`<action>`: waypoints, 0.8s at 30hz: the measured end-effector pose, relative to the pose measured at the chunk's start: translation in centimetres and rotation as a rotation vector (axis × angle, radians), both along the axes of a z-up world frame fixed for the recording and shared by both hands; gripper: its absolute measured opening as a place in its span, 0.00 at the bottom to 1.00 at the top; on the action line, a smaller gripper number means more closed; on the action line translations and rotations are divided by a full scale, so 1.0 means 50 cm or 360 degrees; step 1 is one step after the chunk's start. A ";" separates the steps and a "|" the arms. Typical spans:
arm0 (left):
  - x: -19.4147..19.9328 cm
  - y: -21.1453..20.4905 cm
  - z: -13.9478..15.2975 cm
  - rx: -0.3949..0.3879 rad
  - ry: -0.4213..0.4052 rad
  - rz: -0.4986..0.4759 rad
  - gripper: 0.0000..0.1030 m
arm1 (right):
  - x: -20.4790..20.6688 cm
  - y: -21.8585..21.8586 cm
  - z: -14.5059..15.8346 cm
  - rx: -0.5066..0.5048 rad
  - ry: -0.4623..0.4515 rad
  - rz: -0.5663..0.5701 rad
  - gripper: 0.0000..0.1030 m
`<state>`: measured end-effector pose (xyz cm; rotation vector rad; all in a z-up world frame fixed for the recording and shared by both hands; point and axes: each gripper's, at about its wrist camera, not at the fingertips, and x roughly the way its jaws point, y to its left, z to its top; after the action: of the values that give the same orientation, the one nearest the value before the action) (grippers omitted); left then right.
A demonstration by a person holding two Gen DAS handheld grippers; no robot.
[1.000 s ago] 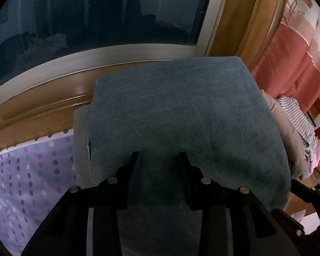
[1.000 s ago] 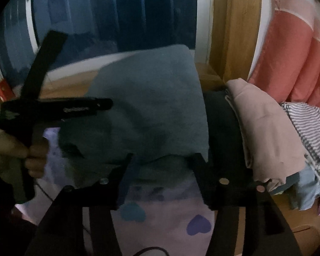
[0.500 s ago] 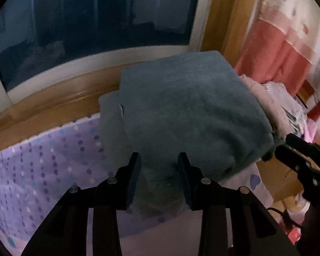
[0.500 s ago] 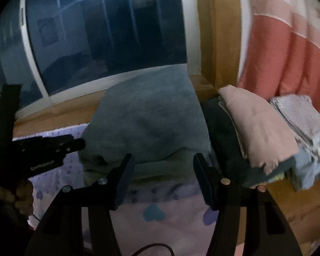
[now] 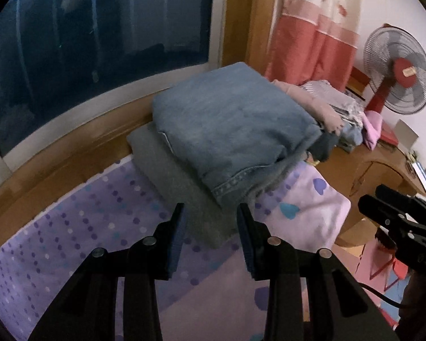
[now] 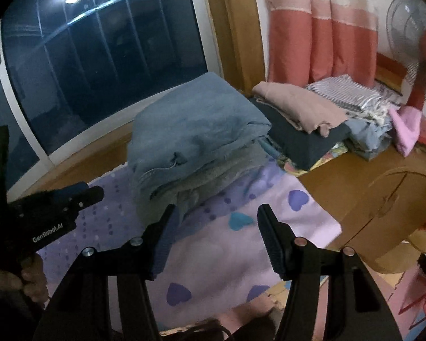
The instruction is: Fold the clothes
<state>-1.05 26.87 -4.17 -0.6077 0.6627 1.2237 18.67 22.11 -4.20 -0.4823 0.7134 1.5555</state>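
Bedding in lilac, a sheet (image 5: 79,244) printed with dots and hearts, is covering the bed and filling the lower half of both views. Behind it a dark window (image 5: 99,42) is reflecting the room, with a wooden sill (image 5: 71,162) running along the sheet's far edge. A coral and cream curtain (image 6: 321,42) is hanging to the right of the window, and a red pedestal fan (image 5: 397,71) is standing in the corner beside it.

On the far part of the bed, against the sill, folded blue jeans (image 5: 230,130) are lying on top of a folded grey garment (image 5: 179,187), the two making one neat stack. Just to the right, a second pile is sitting on a wooden cabinet (image 6: 369,182): a beige garment (image 6: 295,105) on a dark navy one (image 6: 301,139), then striped cloth (image 6: 346,91) and a pink piece (image 6: 406,128).

The left gripper (image 5: 210,213) is hovering over the sheet just short of the stack, its jaws standing narrowly apart with nothing between them. The right gripper (image 6: 217,213) is hanging over the heart-printed part of the sheet, near the stack's front right corner, its jaws spread wider and likewise holding nothing. A hand (image 6: 34,275) is showing at the left edge of the right wrist view, gripping the left tool's handle.
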 end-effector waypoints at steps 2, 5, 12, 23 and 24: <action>0.005 -0.014 0.001 -0.0004 -0.0002 -0.0021 0.35 | -0.004 -0.018 0.006 0.0012 -0.0014 -0.0008 0.57; 0.015 -0.034 0.004 -0.0003 0.0007 -0.0031 0.35 | 0.002 -0.037 0.011 0.0018 -0.0016 -0.0017 0.57; 0.026 -0.056 0.015 0.0013 0.0027 -0.0001 0.35 | 0.018 -0.049 0.021 0.0037 0.0042 0.0013 0.61; 0.020 -0.072 0.022 0.0034 0.0030 0.0039 0.35 | 0.013 -0.056 0.025 0.0050 0.0026 0.0063 0.62; 0.020 -0.074 0.022 0.0036 0.0033 0.0038 0.35 | 0.011 -0.056 0.026 0.0052 0.0025 0.0069 0.62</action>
<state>-0.06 23.19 -3.06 -0.5863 0.6598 1.2597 19.21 19.30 -2.90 -0.4647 0.6922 1.6108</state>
